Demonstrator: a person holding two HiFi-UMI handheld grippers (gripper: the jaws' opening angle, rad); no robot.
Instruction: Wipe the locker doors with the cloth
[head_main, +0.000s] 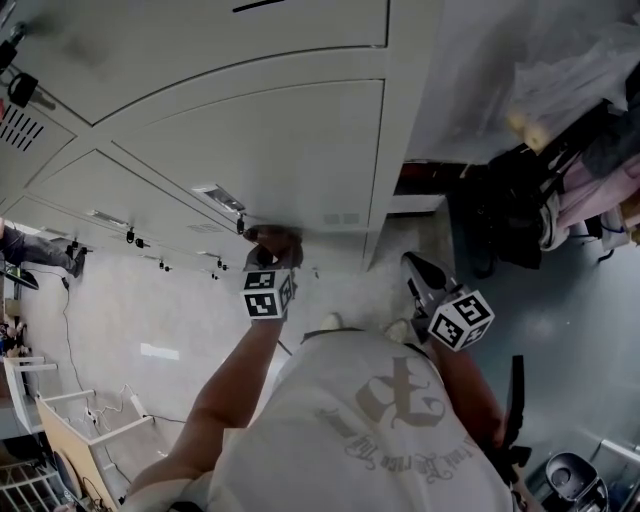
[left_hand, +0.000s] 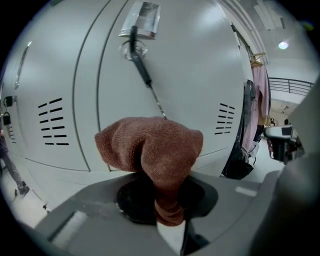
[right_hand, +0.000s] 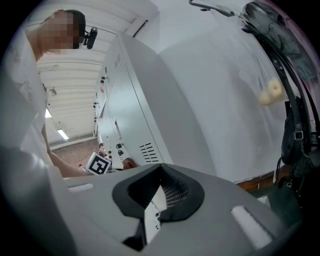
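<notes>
Pale grey metal lockers filled the upper half of the head view, smooth-painted, above a speckled light floor. Dark bags and pink clothing hung beside a white wall to the right. One flat locker door bore rows of short vent slots. A brown terry cloth, bunched and nubbly, was clamped in the left gripper close to that door's lower edge. The right gripper hung apart, jaws together, empty. A slim key dangled from the lock.
</notes>
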